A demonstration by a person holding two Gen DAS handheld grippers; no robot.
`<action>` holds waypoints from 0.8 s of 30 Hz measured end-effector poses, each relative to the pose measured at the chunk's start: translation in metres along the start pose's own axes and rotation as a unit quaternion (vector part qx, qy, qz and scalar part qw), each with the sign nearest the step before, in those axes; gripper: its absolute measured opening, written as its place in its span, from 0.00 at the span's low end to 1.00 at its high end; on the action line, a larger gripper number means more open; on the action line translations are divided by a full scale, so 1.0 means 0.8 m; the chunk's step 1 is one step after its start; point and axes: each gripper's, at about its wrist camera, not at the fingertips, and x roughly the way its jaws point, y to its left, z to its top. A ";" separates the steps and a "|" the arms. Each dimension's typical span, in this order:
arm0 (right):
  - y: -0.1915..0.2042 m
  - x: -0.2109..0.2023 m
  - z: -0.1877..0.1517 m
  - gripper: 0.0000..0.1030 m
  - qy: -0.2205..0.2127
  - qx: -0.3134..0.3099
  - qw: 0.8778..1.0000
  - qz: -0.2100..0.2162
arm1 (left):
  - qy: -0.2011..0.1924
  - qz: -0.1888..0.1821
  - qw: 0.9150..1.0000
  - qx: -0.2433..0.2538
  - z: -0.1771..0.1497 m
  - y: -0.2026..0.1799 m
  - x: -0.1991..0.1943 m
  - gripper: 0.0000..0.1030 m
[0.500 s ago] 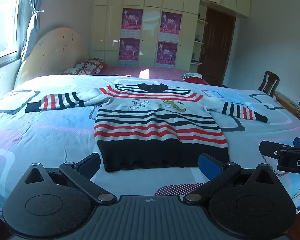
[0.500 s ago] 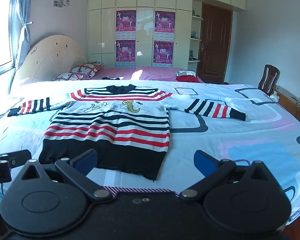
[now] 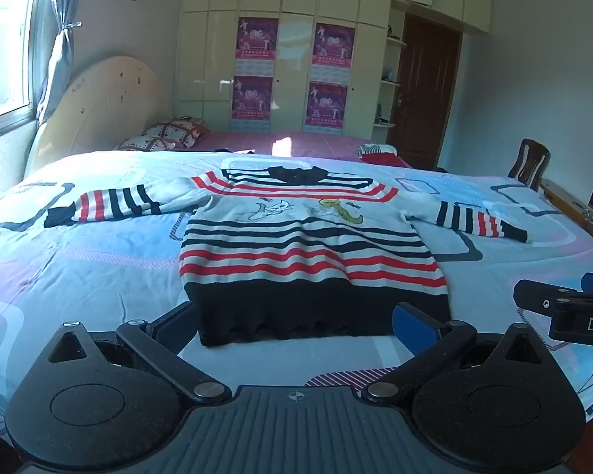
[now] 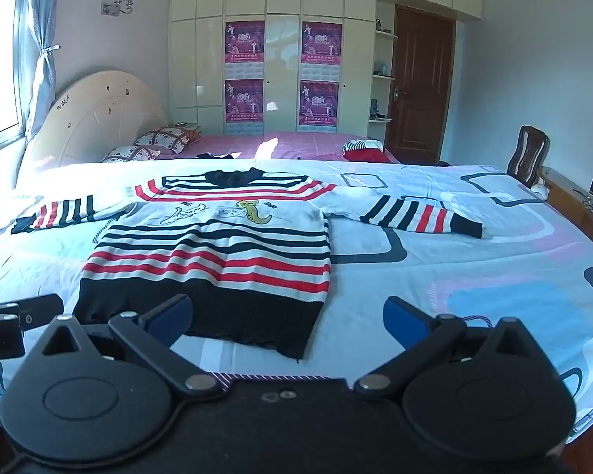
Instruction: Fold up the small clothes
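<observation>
I see the striped knit sweater (image 3: 308, 245) lying flat on the bed (image 3: 99, 260), face up, with its black hem along the near edge of the bed and its collar toward the far edge. Both sleeves are spread out to the sides, the left sleeve (image 3: 110, 205) toward the headboard side and the right sleeve (image 4: 423, 213) toward the side with the chair. My left claw (image 3: 296, 322) hangs just before the hem with its fingers wide apart and holds nothing. My right claw (image 4: 288, 316) is also spread apart and empty, near the right corner of the hem; its left finger (image 4: 170, 314) shows in front of the black band, but I cannot tell if it touches the cloth.

I judge this sweater to be soft, light and a little stretchy, so it will sag and drag on the bedsheet when lifted. It is not fragile, but the knit can slip if I pinch only a thin edge. I think the best places to take hold are the cuff of each sleeve for the first fold, or the two hem corners, pinching through both layers
</observation>
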 end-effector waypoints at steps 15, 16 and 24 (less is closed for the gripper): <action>-0.001 0.000 0.004 1.00 -0.002 -0.001 1.000 0.003 | 0.000 0.001 1.000 0.002 0.006 -0.003 0.000 1.00; -0.002 0.000 0.005 1.00 -0.002 -0.001 1.000 0.003 | -0.001 0.001 1.000 0.003 0.006 -0.004 0.000 1.00; 0.000 0.000 0.004 1.00 -0.003 -0.001 1.000 0.002 | -0.002 0.001 1.000 0.004 0.007 -0.003 -0.001 1.00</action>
